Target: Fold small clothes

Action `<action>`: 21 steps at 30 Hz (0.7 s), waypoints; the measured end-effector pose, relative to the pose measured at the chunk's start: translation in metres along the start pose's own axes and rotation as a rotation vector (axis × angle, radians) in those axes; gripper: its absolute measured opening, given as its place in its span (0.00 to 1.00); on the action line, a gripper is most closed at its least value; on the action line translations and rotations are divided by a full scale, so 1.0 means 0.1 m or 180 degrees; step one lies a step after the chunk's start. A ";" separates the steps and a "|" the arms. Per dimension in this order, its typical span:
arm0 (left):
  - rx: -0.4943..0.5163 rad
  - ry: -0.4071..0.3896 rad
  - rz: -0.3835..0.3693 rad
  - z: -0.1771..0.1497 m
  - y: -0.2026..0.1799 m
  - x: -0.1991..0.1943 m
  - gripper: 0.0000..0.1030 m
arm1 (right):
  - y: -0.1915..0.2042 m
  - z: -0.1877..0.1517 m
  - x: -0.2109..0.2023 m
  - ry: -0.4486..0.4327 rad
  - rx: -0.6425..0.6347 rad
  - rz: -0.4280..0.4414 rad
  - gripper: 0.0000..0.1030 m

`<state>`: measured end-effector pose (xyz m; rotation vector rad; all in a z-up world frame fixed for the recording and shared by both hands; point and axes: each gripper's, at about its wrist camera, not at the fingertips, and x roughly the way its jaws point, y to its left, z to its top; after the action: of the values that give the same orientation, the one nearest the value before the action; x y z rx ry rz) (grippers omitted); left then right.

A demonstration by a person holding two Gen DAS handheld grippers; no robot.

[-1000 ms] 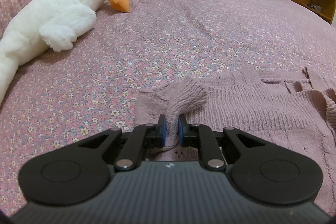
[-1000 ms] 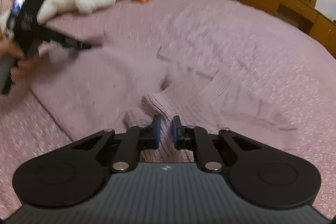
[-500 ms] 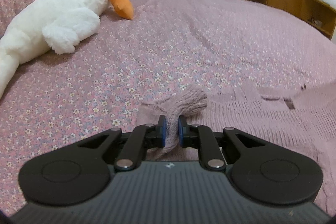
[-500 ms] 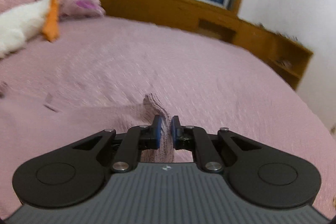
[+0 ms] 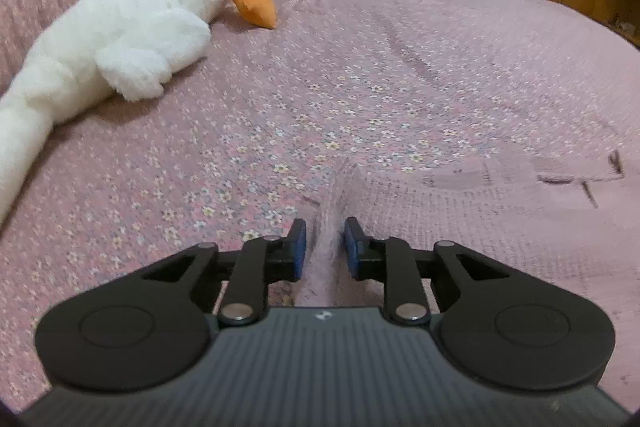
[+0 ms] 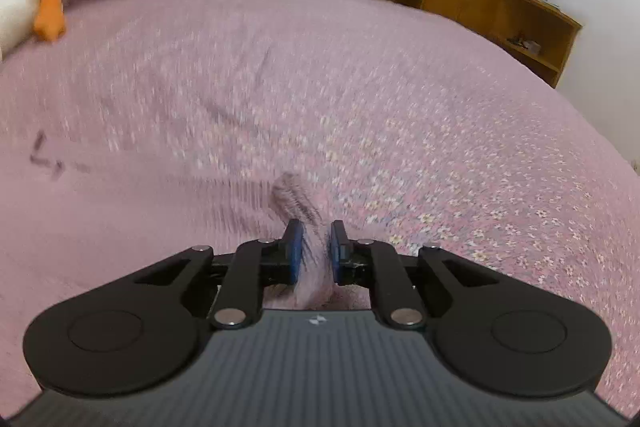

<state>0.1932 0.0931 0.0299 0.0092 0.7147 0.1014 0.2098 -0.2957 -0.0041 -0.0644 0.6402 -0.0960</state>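
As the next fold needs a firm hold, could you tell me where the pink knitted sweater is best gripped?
Grip the pink knitted sweater at its raised corner fold, coming from the near side, low over the floral bedspread. That ridge stands up; the rest lies flat, leaving nothing to pinch.

The small garment is a dusty-pink knitted sweater (image 5: 460,211), ribbed in texture, lying mostly flat on the bed. In the left wrist view it spreads ahead and to the right of the left gripper (image 5: 323,243), with one bunched fold rising up between the jaws. Dark seam or trim lines show at its far right edge, blurred. In the right wrist view the sweater (image 6: 140,219) stretches ahead and left of the right gripper (image 6: 313,251), and a ridged, gathered corner stands up between those jaws.
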 end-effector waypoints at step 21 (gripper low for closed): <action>-0.0350 0.0321 -0.0332 -0.22 0.03 -1.03 0.34 | -0.40 -0.49 -1.41 -0.0027 0.1125 0.0973 0.89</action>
<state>0.1014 0.0853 0.0807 -0.1389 0.8082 0.0415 0.0653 -0.3220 0.0438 0.3731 0.6101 0.0873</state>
